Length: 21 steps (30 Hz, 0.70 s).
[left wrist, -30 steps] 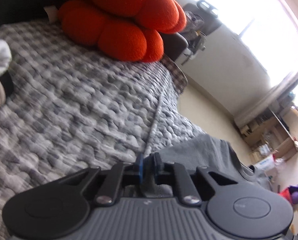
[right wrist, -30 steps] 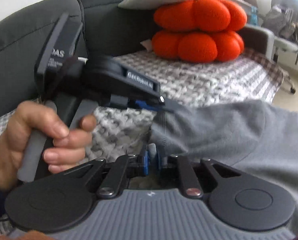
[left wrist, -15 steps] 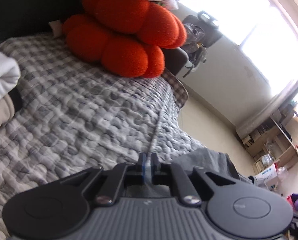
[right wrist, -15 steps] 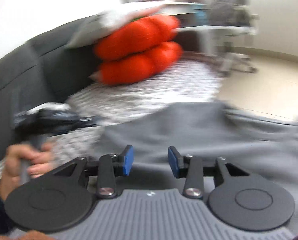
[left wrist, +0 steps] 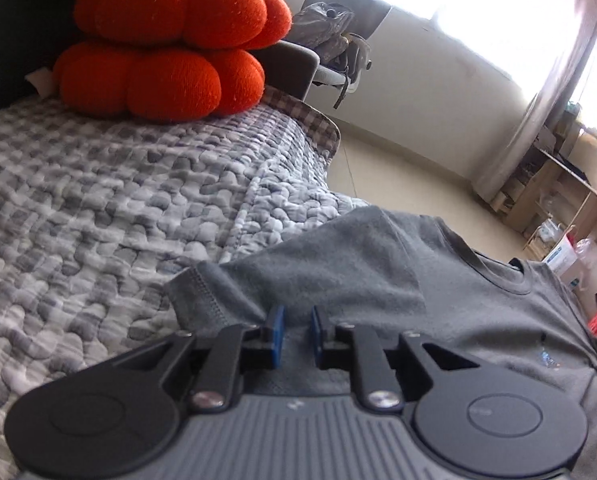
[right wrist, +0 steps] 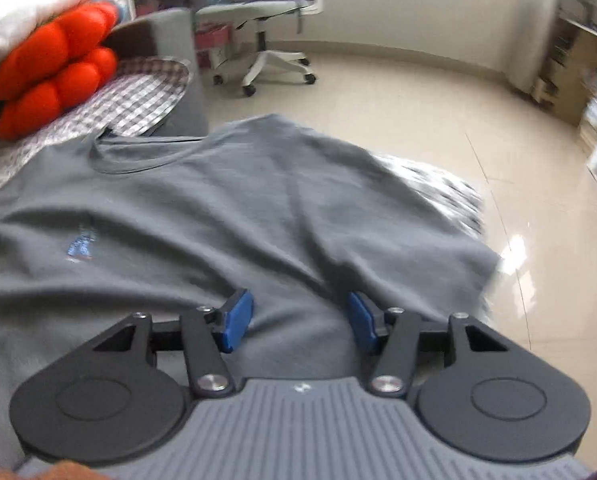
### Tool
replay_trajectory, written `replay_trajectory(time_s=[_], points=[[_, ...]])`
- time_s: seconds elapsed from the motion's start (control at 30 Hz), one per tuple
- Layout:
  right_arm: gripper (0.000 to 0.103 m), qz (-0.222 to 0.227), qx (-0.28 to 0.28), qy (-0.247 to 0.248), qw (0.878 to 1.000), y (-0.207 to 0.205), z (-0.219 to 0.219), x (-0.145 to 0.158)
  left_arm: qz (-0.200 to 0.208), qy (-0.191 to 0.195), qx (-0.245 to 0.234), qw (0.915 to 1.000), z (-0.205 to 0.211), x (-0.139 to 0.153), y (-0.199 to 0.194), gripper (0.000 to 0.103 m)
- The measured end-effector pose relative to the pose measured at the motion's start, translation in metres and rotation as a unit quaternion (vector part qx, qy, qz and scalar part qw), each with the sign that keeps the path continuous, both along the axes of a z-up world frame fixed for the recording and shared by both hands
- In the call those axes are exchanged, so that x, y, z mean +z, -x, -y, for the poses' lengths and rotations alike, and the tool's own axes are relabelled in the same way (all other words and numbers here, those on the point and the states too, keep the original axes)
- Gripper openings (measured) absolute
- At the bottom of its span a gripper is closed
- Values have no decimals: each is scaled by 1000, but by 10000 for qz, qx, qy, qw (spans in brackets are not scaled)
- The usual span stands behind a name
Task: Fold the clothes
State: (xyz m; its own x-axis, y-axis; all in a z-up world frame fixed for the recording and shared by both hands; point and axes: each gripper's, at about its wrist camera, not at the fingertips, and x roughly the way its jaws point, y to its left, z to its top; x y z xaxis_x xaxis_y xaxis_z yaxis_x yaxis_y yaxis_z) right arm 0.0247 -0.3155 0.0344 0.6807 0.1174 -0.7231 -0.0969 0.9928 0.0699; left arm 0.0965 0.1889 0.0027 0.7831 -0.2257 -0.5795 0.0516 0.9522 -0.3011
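A grey t-shirt (left wrist: 378,280) lies spread on the quilted cover, its neckline (left wrist: 502,280) to the right. My left gripper (left wrist: 295,334) hovers over the sleeve hem. Its jaws are opening, and a narrow gap shows between the blue pads (left wrist: 276,332), which do not press on the cloth below them. In the right wrist view the same t-shirt (right wrist: 218,208) fills the middle, with its small chest print (right wrist: 80,246) at the left. My right gripper (right wrist: 298,320) is over the shirt's body; its jaws are opening wide and nothing is pinched between them.
Two orange pumpkin cushions (left wrist: 166,52) are stacked at the far end of the grey checked cover (left wrist: 98,200). Beyond the cover's edge lie a pale floor (right wrist: 418,100), a white office chair (right wrist: 266,20) and wooden shelves (left wrist: 558,200).
Both grippers were shut on the shirt's edge near each other. The right one let go and swung far to the right over the shirt. The left one has just parted its pads.
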Motion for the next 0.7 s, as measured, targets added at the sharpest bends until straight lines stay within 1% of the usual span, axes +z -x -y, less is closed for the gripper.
replay_trajectory(time_s=[0.03,0.07,0.1,0.17,0.23,0.3,0.33,0.37,0.4,0.47,0.5,0.53,0.57,0.6,0.67,0.7], points=[[56,64,-60,-78,9999,9,10,0,13,-22,9,10000,1,-1,0,15],[61,149,-202,-42,9997,18,18,1,42,-47,12,10000,2,-3,0,15],[62,209,-342,-24,9992,28,26,0,63,-74,13,10000,2,-4,0,15],[64,202,-586,-143,9980,44,41,-6,102,-133,19,9999,5,-5,0,15],[64,114,-731,-542,9958,57,59,-12,139,-213,24,9997,8,-5,1,16],[64,232,-799,-731,9939,68,70,-11,164,-258,29,9995,9,-5,1,16],[64,334,-842,-958,9913,71,77,-8,171,-262,32,9995,9,-5,1,16],[64,421,-916,-1250,9870,72,84,-6,173,-243,34,9995,9,-5,1,16],[64,472,-1062,-1693,9787,70,92,-7,181,-206,45,9996,8,-5,1,16],[64,550,-1376,-2521,9563,65,108,-10,198,-176,83,9996,6,-6,1,16],[64,510,-1597,-2760,9464,61,114,-12,208,-183,109,9996,6,-7,2,15],[64,428,-1734,-2855,9416,55,115,-16,220,-211,110,9995,7,-7,2,15],[50,354,-1720,-2762,9449,49,110,-18,233,-240,112,9994,8,-7,2,15],[22,348,-1627,-2480,9544,46,102,-17,245,-268,113,9993,8,-7,3,15],[12,352,-1426,-1929,9702,42,85,-14,236,-222,110,9994,6,-7,3,15],[3,396,-1297,-1704,9760,43,78,-9,225,-179,110,9995,5,-7,2,15]])
